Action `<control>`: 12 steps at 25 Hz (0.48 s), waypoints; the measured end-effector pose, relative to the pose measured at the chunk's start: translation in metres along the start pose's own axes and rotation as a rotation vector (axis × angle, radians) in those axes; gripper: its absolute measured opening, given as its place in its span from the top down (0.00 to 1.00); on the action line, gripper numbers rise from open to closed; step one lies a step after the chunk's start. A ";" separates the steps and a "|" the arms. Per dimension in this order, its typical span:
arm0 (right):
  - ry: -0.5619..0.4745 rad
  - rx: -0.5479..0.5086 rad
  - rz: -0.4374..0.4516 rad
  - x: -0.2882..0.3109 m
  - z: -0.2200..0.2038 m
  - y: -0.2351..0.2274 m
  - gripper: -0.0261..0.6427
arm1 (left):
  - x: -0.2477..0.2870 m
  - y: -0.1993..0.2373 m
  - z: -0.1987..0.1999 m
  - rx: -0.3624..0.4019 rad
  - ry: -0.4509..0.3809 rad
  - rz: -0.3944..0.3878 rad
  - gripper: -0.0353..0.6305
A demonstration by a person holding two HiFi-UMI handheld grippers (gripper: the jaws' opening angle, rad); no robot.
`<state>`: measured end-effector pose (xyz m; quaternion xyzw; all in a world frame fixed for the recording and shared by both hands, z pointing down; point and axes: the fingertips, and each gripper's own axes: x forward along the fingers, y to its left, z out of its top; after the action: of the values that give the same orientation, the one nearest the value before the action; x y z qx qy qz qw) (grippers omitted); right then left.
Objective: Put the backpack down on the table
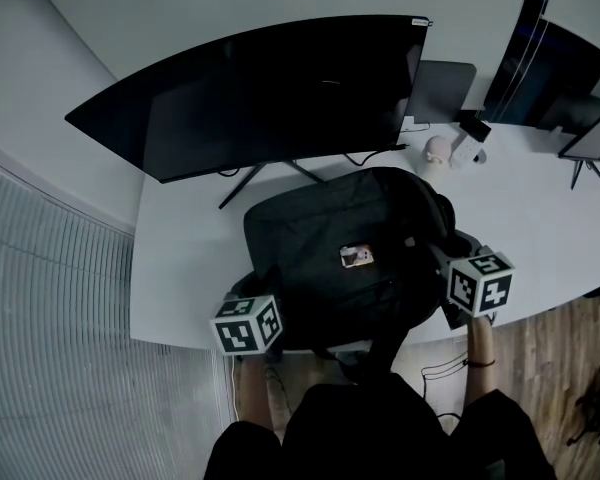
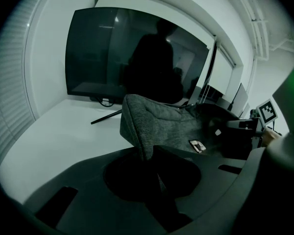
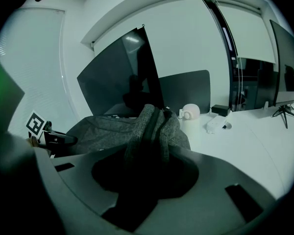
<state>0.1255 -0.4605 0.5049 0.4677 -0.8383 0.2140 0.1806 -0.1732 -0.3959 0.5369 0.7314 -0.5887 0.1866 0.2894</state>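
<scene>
White desk (image 1: pixel 180 268) in an office, dark grey fabric backpack (image 1: pixel 350 248) lying flat at its near edge
Bag looks soft and floppy with a bit of weight, so bunched fabric at the sides seems the spot to hold: left gripper (image 2: pixel 149 153) is pinched tight on a fold of its left edge, right gripper (image 3: pixel 147 148) clamped on a thick wad at its right side. Near end may overhang, can't tell. Curved black monitor (image 1: pixel 270 98) stands just behind, small white round gadget (image 1: pixel 437 151) further right

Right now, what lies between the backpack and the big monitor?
In the head view, only the monitor's stand legs and a thin cable lie on the white table before the backpack.
</scene>
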 end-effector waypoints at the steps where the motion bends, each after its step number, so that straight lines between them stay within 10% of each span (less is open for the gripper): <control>1: 0.004 0.001 -0.002 0.002 0.000 -0.001 0.80 | 0.002 0.001 0.000 -0.003 0.001 0.000 0.88; 12: 0.064 0.027 -0.046 0.014 -0.015 -0.013 0.79 | 0.020 0.014 -0.008 -0.058 -0.003 0.008 0.83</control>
<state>0.1314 -0.4683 0.5272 0.4820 -0.8182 0.2361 0.2059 -0.1812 -0.4078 0.5582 0.7205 -0.5974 0.1695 0.3087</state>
